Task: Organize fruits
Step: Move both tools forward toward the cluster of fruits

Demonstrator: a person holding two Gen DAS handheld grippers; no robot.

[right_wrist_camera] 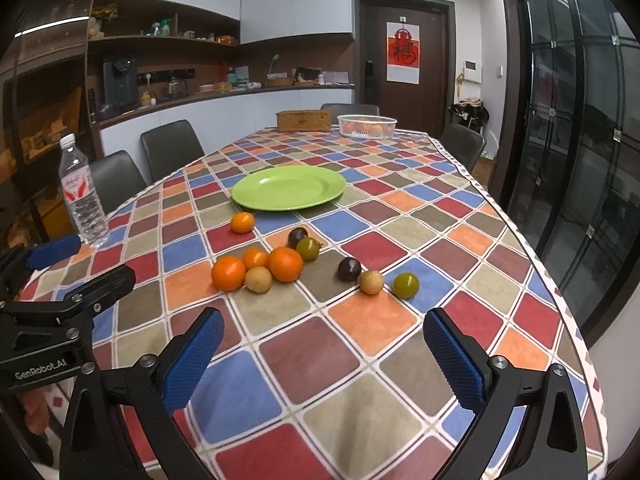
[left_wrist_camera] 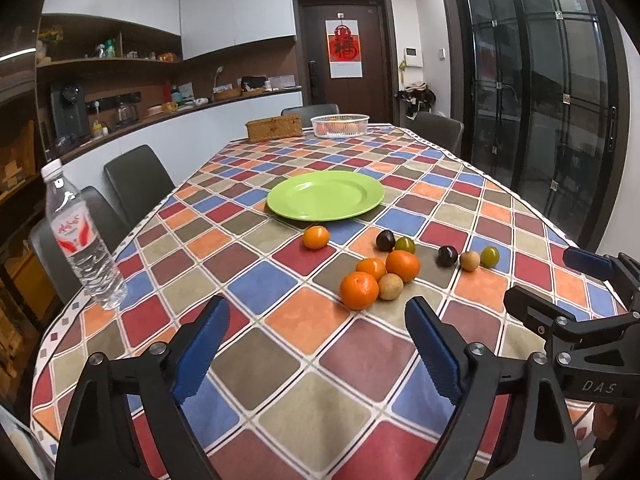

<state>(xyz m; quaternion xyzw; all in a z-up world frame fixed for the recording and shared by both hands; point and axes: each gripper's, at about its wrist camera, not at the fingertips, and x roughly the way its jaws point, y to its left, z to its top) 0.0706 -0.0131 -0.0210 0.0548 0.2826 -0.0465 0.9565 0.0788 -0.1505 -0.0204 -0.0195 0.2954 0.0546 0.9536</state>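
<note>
A green plate lies empty on the checkered tablecloth. In front of it lie loose fruits: several oranges, one apart near the plate, two dark plums, two green fruits and two tan longans. My left gripper is open and empty, short of the orange cluster. My right gripper is open and empty, short of the fruits; it also shows in the left wrist view.
A water bottle stands at the table's left edge. A wicker box and a white basket holding fruit stand at the far end. Chairs line the left side and far end.
</note>
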